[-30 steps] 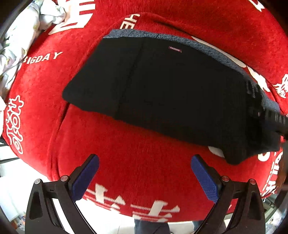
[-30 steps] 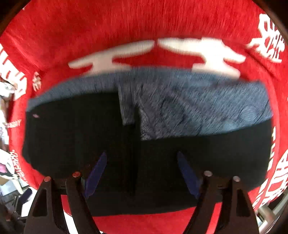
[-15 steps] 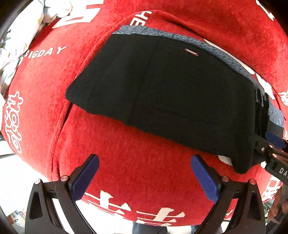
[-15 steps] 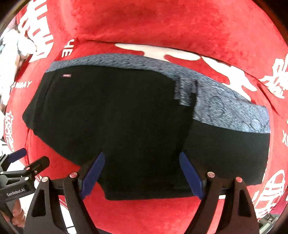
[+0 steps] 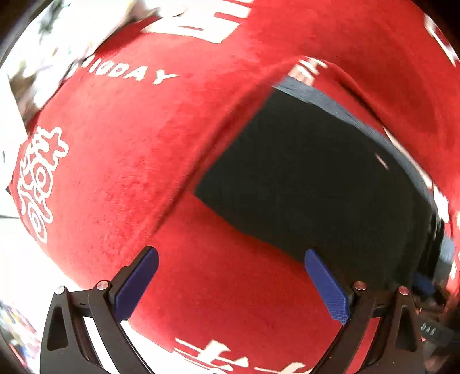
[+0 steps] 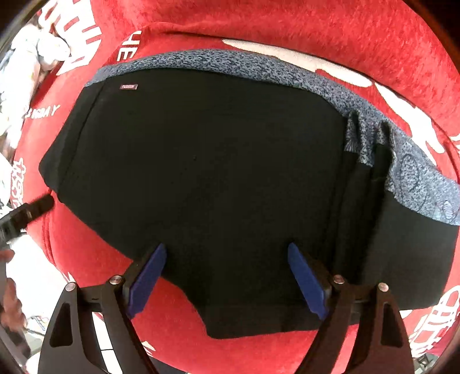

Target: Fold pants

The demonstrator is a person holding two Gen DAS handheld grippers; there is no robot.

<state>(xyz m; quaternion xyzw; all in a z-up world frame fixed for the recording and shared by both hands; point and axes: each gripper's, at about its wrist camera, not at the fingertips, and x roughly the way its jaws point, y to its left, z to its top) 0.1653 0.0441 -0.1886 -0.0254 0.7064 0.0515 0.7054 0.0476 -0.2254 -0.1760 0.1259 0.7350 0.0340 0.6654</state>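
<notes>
Black pants [image 6: 207,172] lie folded flat on a red cloth [image 6: 287,26] with white lettering. A blue-grey patterned inner layer [image 6: 258,64] shows along their far edge and at the right. My right gripper [image 6: 227,253] is open and empty just above the pants' near edge. In the left wrist view the pants [image 5: 316,172] lie to the right. My left gripper [image 5: 230,253] is open and empty over bare red cloth [image 5: 129,129] beside the pants' left end, its right fingertip [image 5: 313,259] at their near edge. The left gripper's tip [image 6: 40,204] shows in the right wrist view.
Crumpled white fabric [image 5: 57,43] lies at the far left of the red cloth; it also shows in the right wrist view [image 6: 34,57]. The cloth's near edge [image 5: 72,276] drops off to a pale floor below.
My left gripper has swung left, so the pants now sit at the right of its view. My right gripper has drawn back and lowered toward the pants' near edge.
</notes>
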